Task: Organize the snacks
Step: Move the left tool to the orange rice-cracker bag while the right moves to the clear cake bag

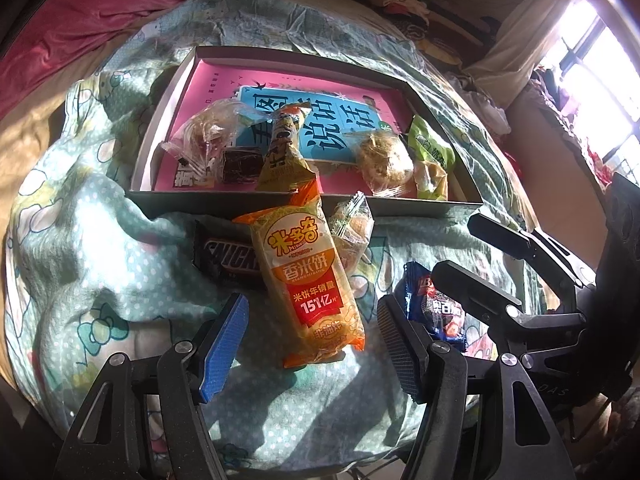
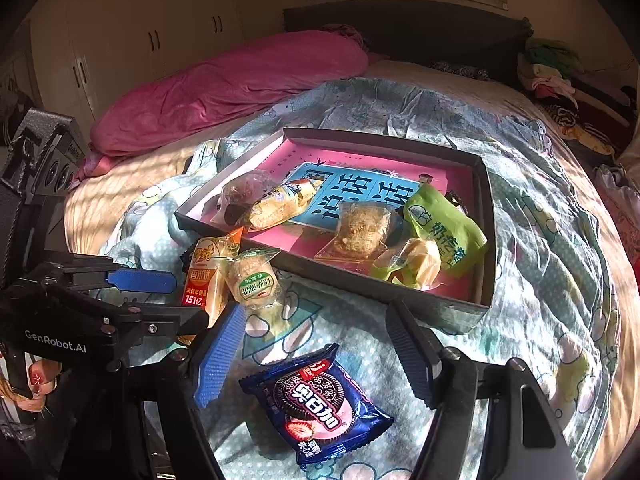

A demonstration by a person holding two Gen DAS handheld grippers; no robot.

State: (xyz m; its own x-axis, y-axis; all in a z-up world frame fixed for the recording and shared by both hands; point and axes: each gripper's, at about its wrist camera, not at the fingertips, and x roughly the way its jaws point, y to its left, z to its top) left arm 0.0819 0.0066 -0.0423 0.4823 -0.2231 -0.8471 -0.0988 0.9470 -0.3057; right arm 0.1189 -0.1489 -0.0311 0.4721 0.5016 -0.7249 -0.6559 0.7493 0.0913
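- Left wrist view: the left gripper [image 1: 310, 334] stands released, its jaws straddling the lower end of the long orange rice-cracker packet [image 1: 306, 284] without pressing it.
- Right wrist view: the right gripper [image 2: 316, 344] is likewise released, with the dark blue cookie sachet [image 2: 316, 404] lying on the mint-green patterned bedsheet [image 2: 540, 240] just below its tips, at 6 o'clock of the frame.
- Destination, as I judge it: the shallow grey cardboard box with a pink lining [image 1: 460, 152] at 12 o'clock, already holding 6 or so wrapped snacks.
- Risk: the orange packet rests partly on the black Snickers bar [image 1: 228, 258] and beside the clear-wrapped round pastry [image 1: 354, 230], so a careless pinch could drag a neighbour along.
- Risk: glossy film on soft, rumpled bedding may slip or crumple (the sheet could get caught too).
- Risk: both grippers sit close together and could collide.
- Readable writing: "SNICK" on the bar, "151" on the orange packet, "GenRobot.AI" on the left tool.
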